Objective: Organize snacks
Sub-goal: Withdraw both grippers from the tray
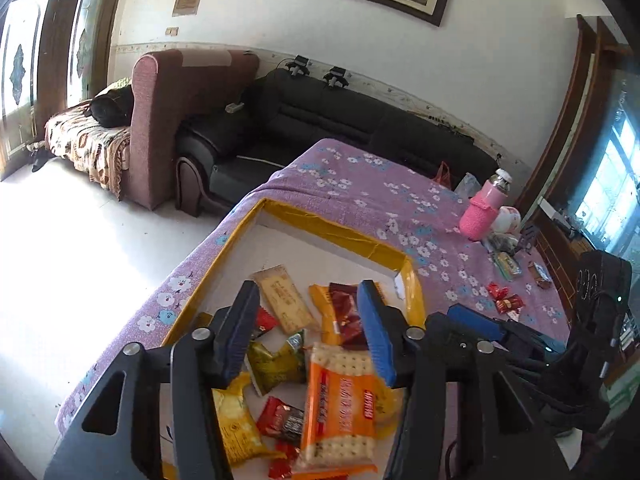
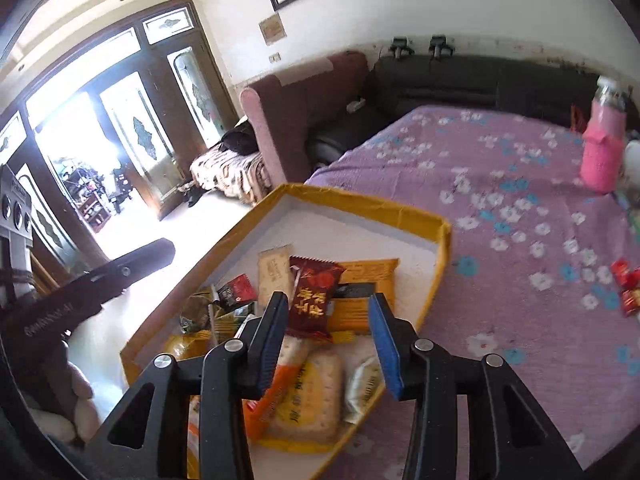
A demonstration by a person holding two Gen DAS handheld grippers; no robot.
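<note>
A shallow yellow-rimmed tray (image 1: 340, 228) (image 2: 400, 208) lies on the purple flowered tablecloth and holds several snack packets. An orange cracker pack (image 1: 340, 412) (image 2: 304, 396), a dark red packet (image 1: 346, 312) (image 2: 316, 300) and a beige bar (image 1: 284, 300) lie in it. My left gripper (image 1: 312, 332) is open above the tray, empty. My right gripper (image 2: 332, 340) is open above the tray, empty, over the dark red packet. The right gripper also shows at the right in the left wrist view (image 1: 476, 320). Small red candies (image 1: 506, 300) (image 2: 626, 284) lie loose on the cloth.
A pink-sleeved bottle (image 1: 482, 210) (image 2: 602, 148) stands at the table's far right beside small items (image 1: 508, 264). A black sofa (image 1: 320, 120) and a maroon armchair (image 1: 168, 120) stand behind the table. The floor lies to the left.
</note>
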